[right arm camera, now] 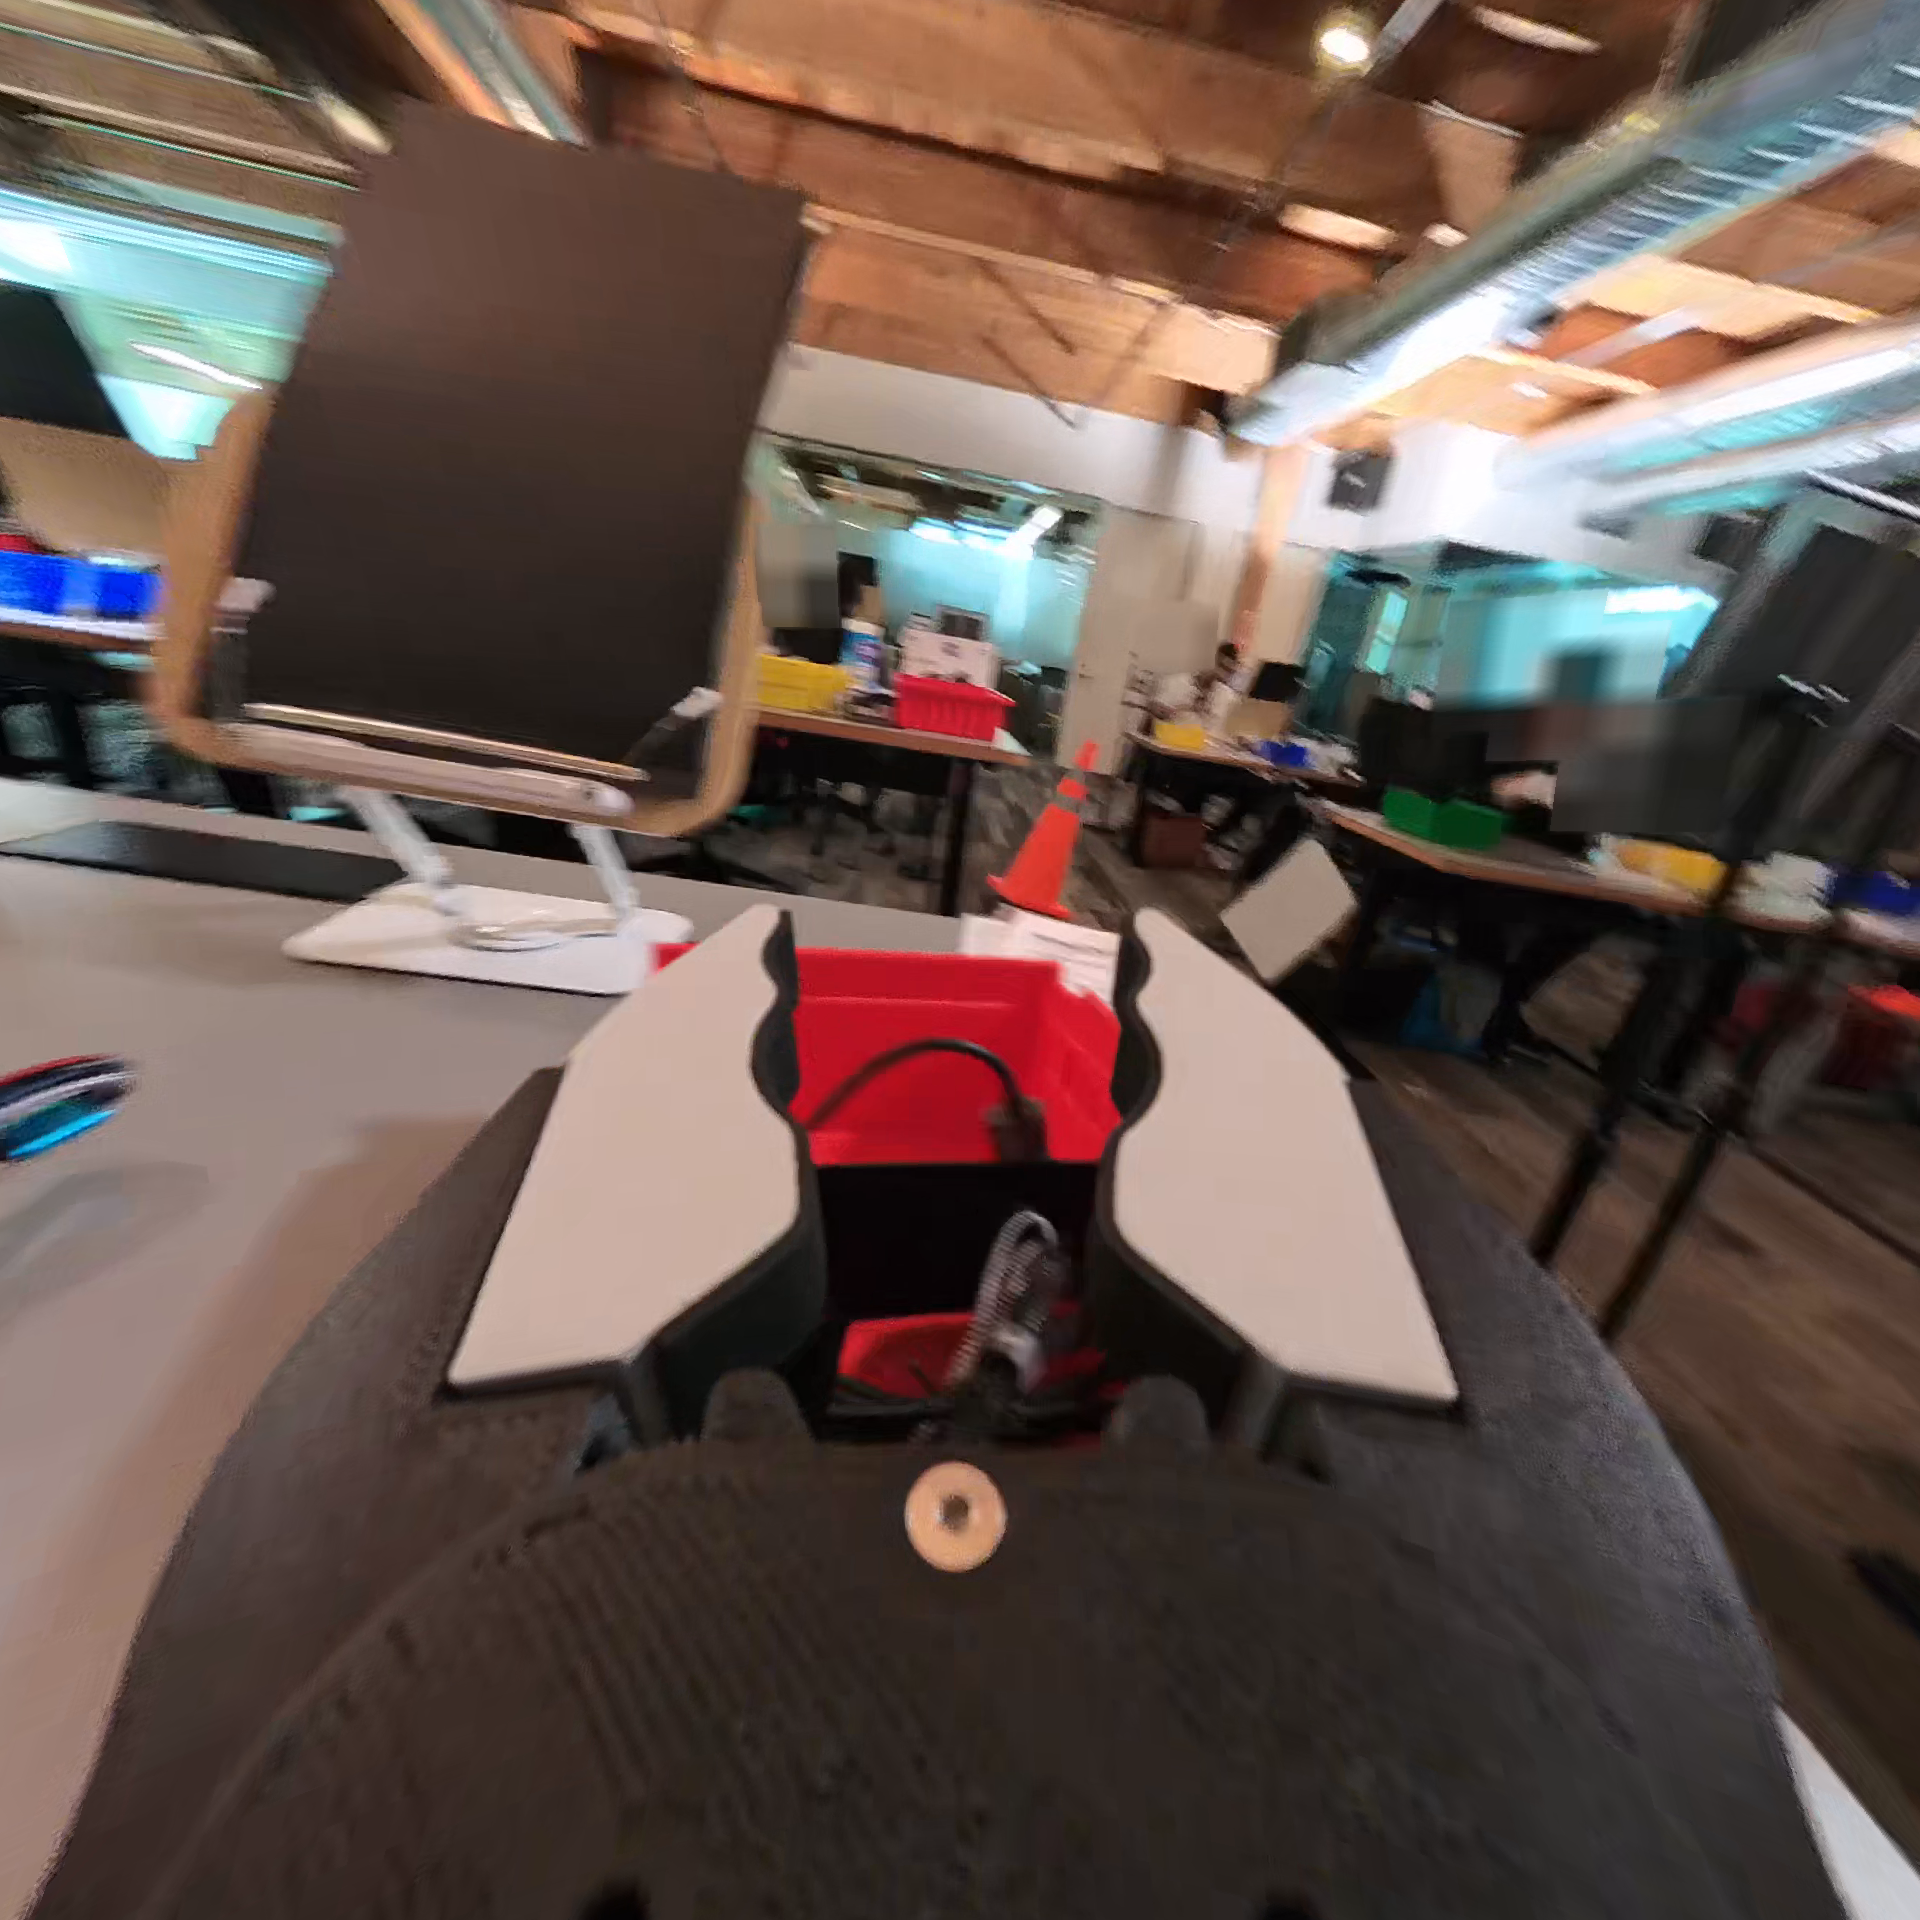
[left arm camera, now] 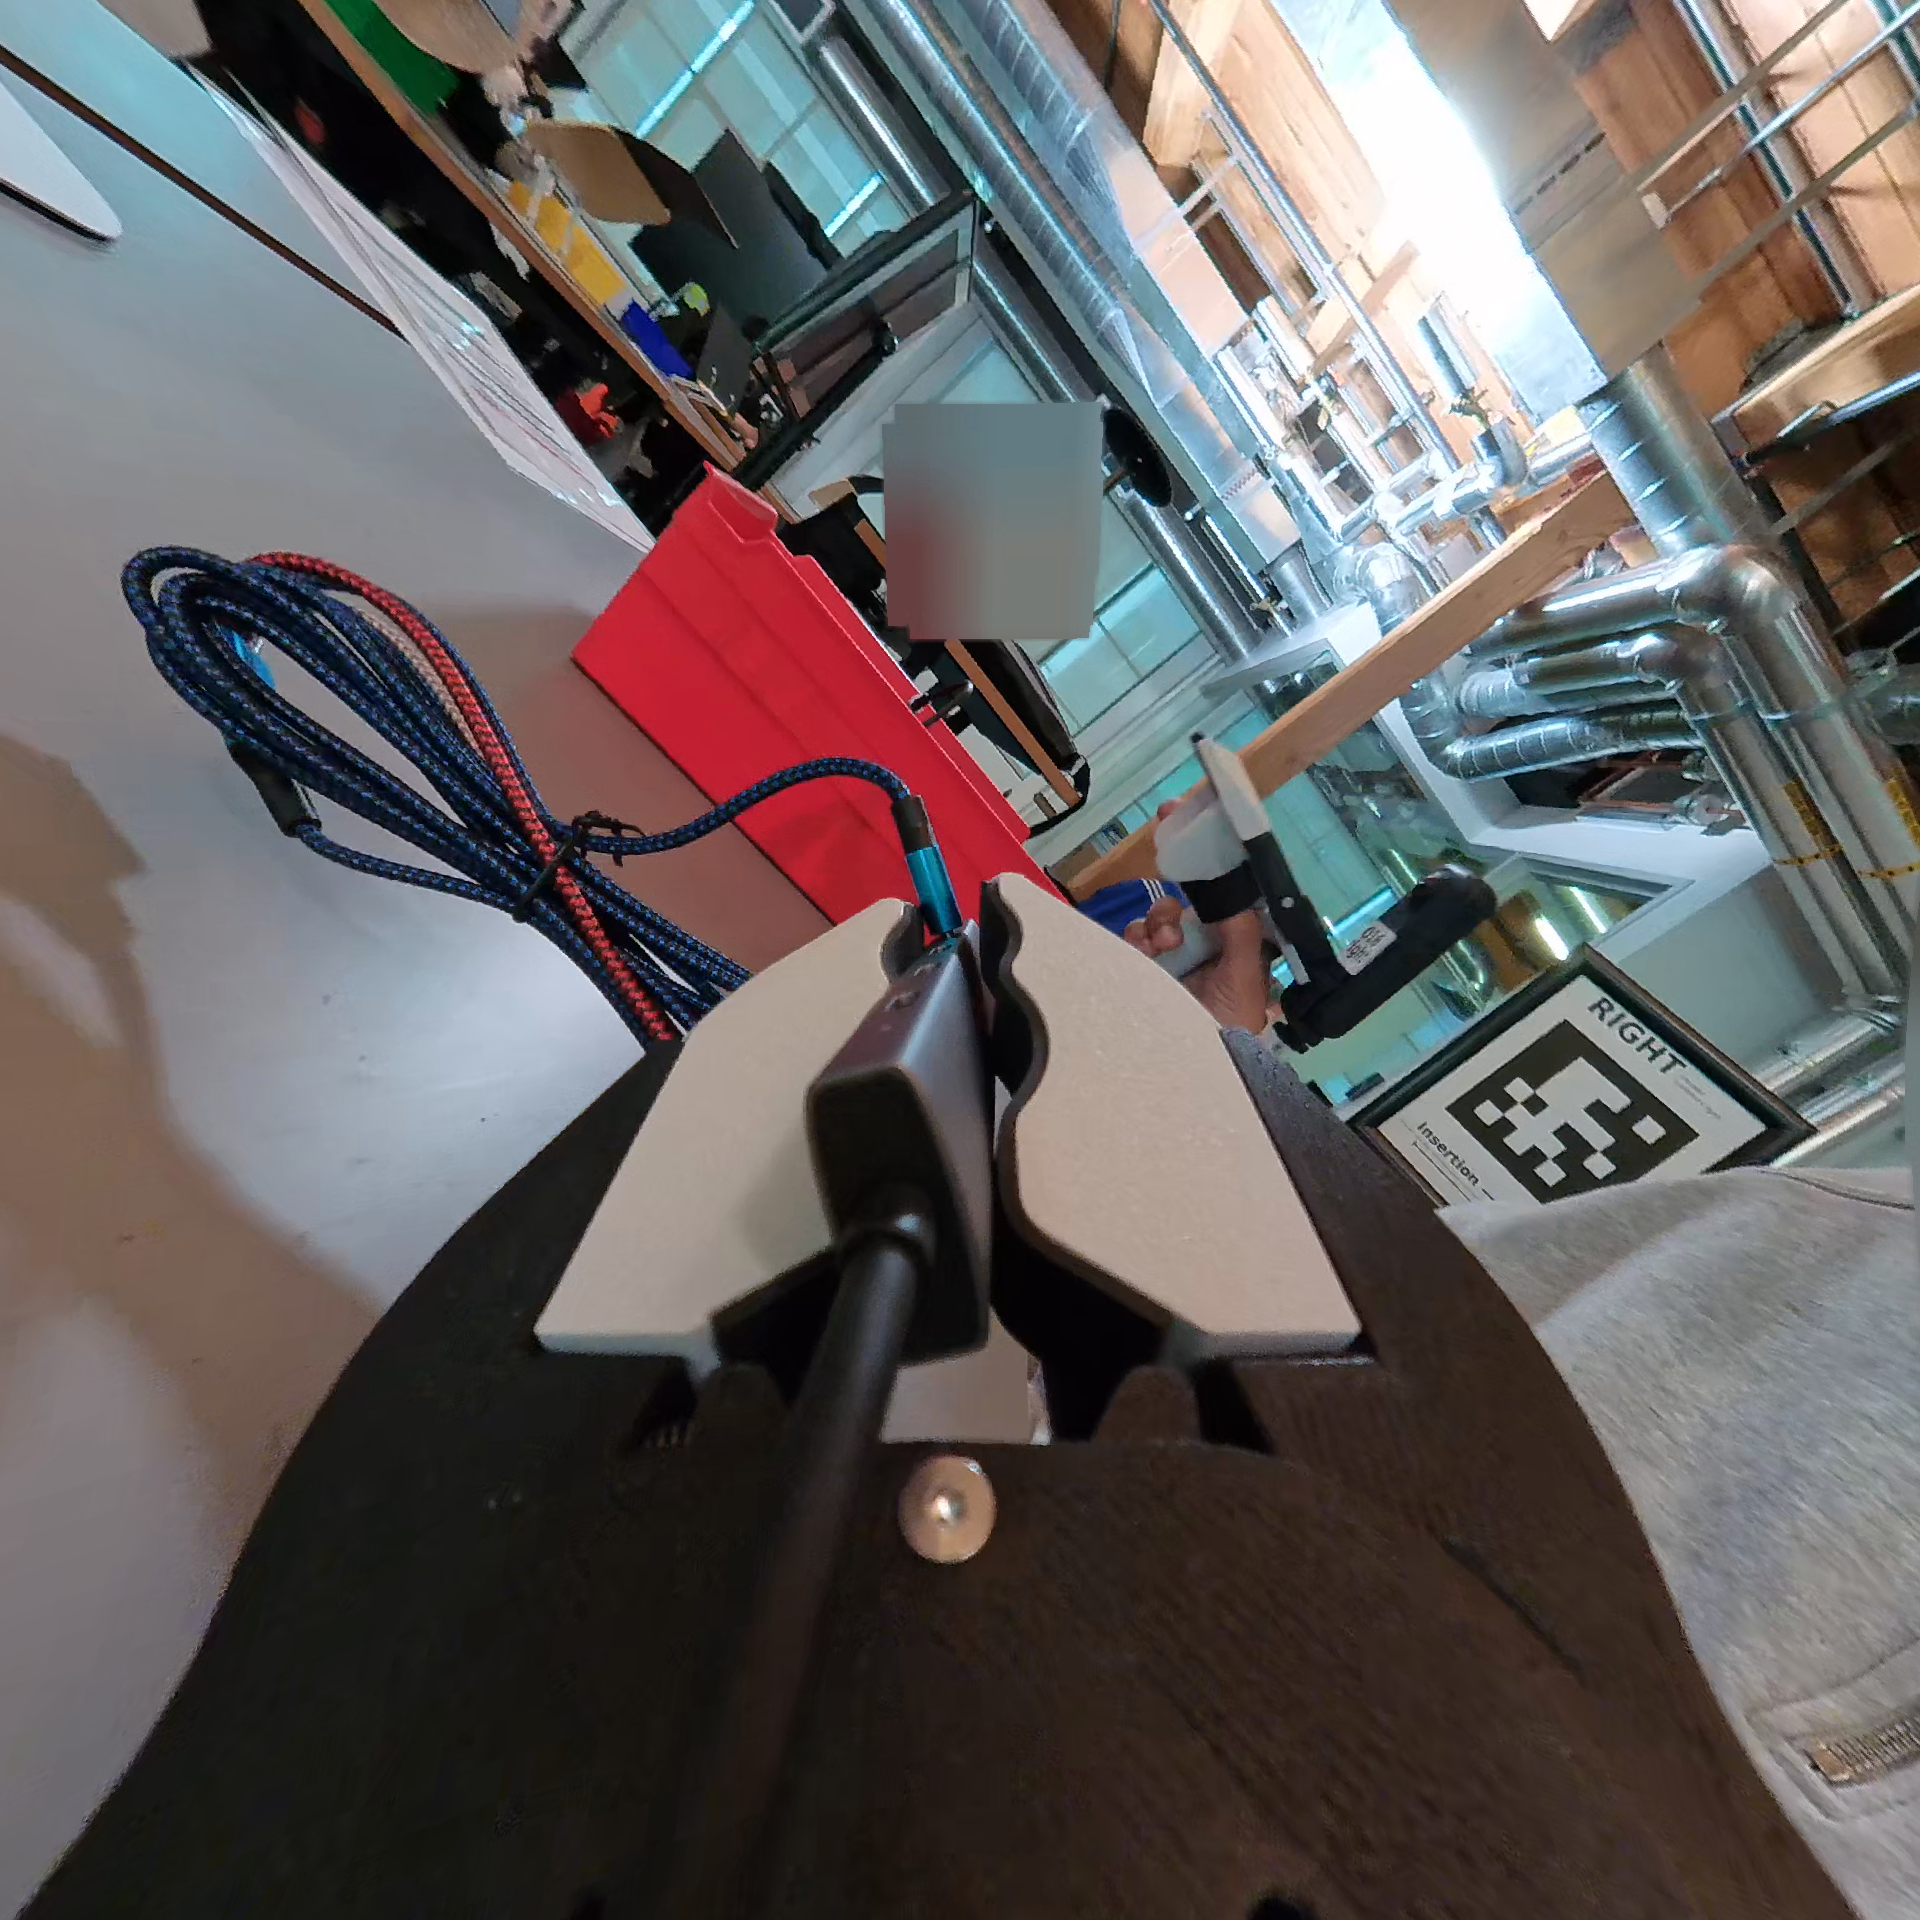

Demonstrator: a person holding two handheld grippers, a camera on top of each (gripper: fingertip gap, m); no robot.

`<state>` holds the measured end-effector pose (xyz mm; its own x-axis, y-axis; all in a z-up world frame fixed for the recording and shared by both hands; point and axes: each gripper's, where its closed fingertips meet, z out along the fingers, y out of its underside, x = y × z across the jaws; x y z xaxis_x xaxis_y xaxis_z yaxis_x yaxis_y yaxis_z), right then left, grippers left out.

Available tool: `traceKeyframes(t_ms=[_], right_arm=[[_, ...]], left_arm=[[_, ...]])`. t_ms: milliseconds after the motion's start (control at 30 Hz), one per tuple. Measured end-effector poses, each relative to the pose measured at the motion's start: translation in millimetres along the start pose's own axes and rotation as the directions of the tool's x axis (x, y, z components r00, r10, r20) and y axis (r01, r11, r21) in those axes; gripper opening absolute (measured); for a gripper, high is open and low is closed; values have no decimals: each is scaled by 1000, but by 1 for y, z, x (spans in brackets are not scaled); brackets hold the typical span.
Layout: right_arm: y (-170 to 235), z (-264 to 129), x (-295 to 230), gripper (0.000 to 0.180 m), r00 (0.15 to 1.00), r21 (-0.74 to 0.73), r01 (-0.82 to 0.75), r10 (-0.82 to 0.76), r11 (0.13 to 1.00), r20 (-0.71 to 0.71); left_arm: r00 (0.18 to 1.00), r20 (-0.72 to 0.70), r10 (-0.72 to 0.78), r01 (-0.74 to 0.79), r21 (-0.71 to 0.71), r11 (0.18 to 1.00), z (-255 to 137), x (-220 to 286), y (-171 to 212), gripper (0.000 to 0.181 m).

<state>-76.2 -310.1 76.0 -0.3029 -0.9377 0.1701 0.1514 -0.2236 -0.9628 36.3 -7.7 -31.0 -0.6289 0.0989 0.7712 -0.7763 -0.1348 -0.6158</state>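
In the left wrist view my left gripper (left arm camera: 961, 904) is shut on a dark grey adapter (left arm camera: 914, 1122) with a black lead running back toward the camera. A teal plug (left arm camera: 930, 883) on a blue braided cable sits at the adapter's front end. That cable runs to a tied bundle of blue and red braided cables (left arm camera: 416, 748) on the grey table. In the right wrist view my right gripper (right arm camera: 956, 935) is open and empty over a red bin (right arm camera: 935, 997). The bin holds a black cable (right arm camera: 935, 1060). The view is blurred.
The red bin (left arm camera: 769, 686) stands just beyond the cable bundle. A framed black-and-white marker card (left arm camera: 1558, 1112) is at the right. A laptop on a white stand (right arm camera: 488, 935) sits on the table's far left. An orange cone (right arm camera: 1049, 842) stands on the floor beyond the table. Tip to tip, the grippers are about 35 cm apart.
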Motion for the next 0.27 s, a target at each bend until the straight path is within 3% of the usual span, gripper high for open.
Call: traceKeyframes(t_ms=[133, 267], right_arm=[[-33, -21, -102, 35, 936, 123, 71, -109, 990, 334], [-1, -44, -198, 36, 795, 81, 176, -191, 981, 576]], left_arm=[[999, -39, -10, 8, -60, 998, 10, 7, 13, 12], [993, -103, -55, 37, -170, 985, 23, 18, 35, 13]])
